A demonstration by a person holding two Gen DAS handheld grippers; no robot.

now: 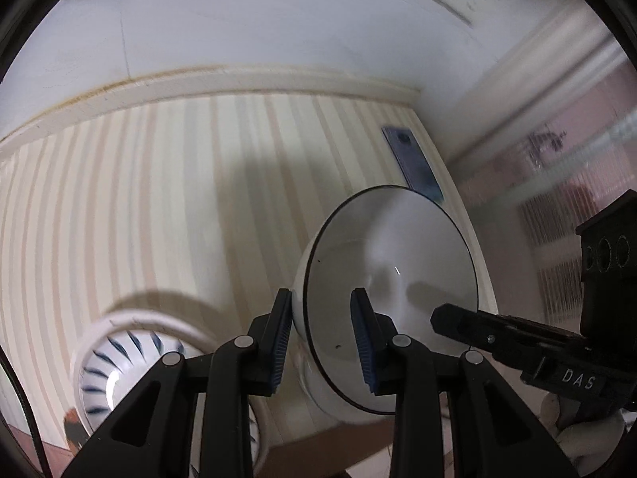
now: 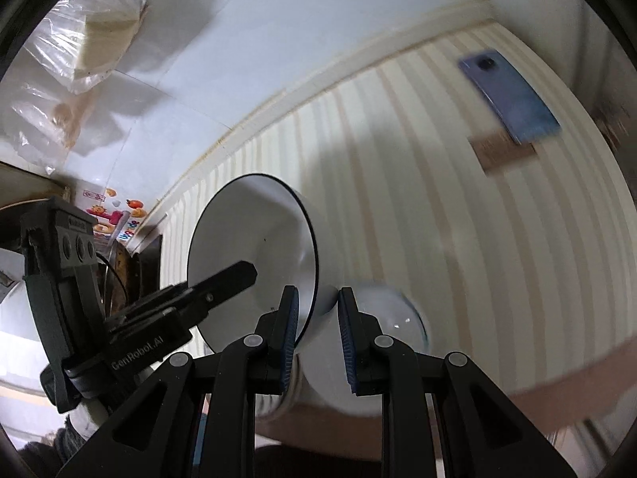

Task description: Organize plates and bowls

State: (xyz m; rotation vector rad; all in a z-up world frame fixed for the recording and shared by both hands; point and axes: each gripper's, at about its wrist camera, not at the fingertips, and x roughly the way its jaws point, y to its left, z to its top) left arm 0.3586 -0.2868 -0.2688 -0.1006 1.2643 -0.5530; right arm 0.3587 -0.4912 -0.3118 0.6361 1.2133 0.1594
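While both grippers hold the same white bowl [image 1: 392,275] tipped on its side above the striped table [image 1: 159,199], each wrist camera shows a different face of the grip. From the left wrist view, the left gripper [image 1: 324,342] has its jaws partly closed over the bowl's dark-edged rim, one blue pad [image 1: 283,338] on the outer wall and the other inside the bowl. The right gripper [image 1: 477,328] comes in from the right of that view, one black finger reaching into the bowl's hollow.

From the right wrist view, the right gripper [image 2: 316,338] pinches the opposite side of the rim the same way, with the bowl wall [image 2: 254,255] caught between its blue pads [image 2: 290,334]. The left gripper [image 2: 223,279] shows at the left of this view, a finger lying across the bowl's inside.

Only the left view shows a second bowl with blue dashes [image 1: 119,366], resting on a white plate [image 1: 159,320] near the table's front edge. Only the right view shows a blurred, pale round dish [image 2: 394,310] just beyond the right pad, a brown strip [image 2: 503,155] on the table and a plastic bag [image 2: 75,40] against the wall. A blue phone [image 1: 414,163] lies near the table's far right corner, and both views show it.
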